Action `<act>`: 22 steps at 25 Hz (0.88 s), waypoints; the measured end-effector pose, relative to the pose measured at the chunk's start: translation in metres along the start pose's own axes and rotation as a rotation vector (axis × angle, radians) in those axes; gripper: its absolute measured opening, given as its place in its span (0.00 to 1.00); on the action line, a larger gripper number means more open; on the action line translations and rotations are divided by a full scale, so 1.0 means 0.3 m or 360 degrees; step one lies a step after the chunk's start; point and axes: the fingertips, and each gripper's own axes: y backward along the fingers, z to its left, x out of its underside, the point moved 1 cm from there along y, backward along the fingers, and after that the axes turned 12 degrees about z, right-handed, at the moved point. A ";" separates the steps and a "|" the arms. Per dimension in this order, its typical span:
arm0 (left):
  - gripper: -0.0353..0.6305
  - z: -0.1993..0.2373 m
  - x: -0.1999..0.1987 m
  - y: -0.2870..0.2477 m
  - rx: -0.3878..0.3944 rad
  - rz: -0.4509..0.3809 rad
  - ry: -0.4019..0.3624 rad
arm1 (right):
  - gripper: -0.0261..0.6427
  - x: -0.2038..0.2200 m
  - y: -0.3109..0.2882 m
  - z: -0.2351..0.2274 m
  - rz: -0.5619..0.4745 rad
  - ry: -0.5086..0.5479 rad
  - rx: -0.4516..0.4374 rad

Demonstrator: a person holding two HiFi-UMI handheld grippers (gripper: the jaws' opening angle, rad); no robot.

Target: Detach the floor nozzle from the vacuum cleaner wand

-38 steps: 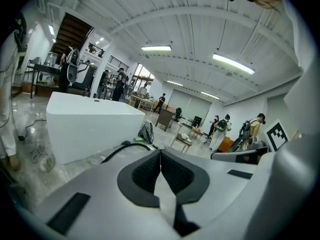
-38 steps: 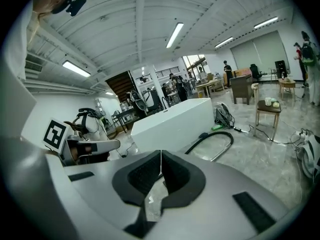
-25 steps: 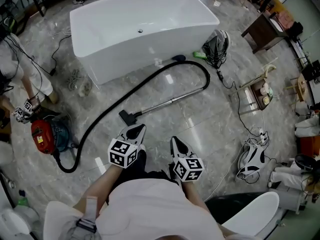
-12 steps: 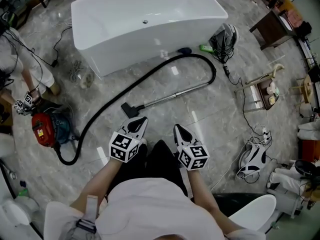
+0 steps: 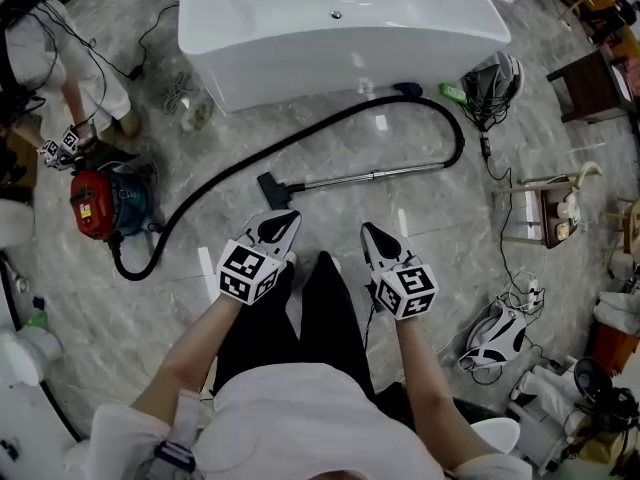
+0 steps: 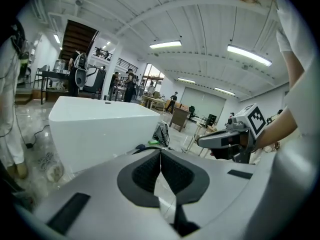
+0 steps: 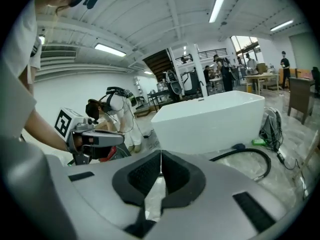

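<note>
1. Head view shows the glossy stone floor (image 5: 420, 258) as the widest hazard: the vacuum's parts lie loose on it, so a pull could drag the whole line along instead of parting the joint
2. White bathtub (image 5: 340, 28) stands at the far side, with the black hose (image 5: 461, 143) curving just in front of it; a hard yank on the wand could whip that loop against the tub
3. Red canister (image 5: 95, 206) sits at the far left beside another person (image 5: 60, 48); tension along the hose might tug it towards them
4. Metal wand (image 5: 375, 175) lies across the middle of the floor, running right from the nozzle; unless one pair of tongs steadies it, it will likely roll or slide when the nozzle is pulled
5. Floor nozzle (image 5: 271, 189), small and black, is attached at the wand's left end, just beyond the left tongs and untouched; a grip on its thin edge could slip
6. Left tongs (image 5: 283, 216) and right tongs (image 5: 368, 230) are both pressed together with nothing between them, held near the person's legs; they must spread before reaching, or they will only knock the nozzle away
</note>
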 end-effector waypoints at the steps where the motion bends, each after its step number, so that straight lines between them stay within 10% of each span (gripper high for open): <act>1: 0.07 0.005 -0.004 -0.012 0.0004 -0.0004 0.0003 | 0.06 -0.010 -0.016 -0.005 0.0011 0.0048 -0.0032; 22: 0.07 0.269 0.221 -0.465 0.0031 0.0158 -0.0155 | 0.06 0.128 -0.573 -0.305 0.0150 0.0496 -0.0250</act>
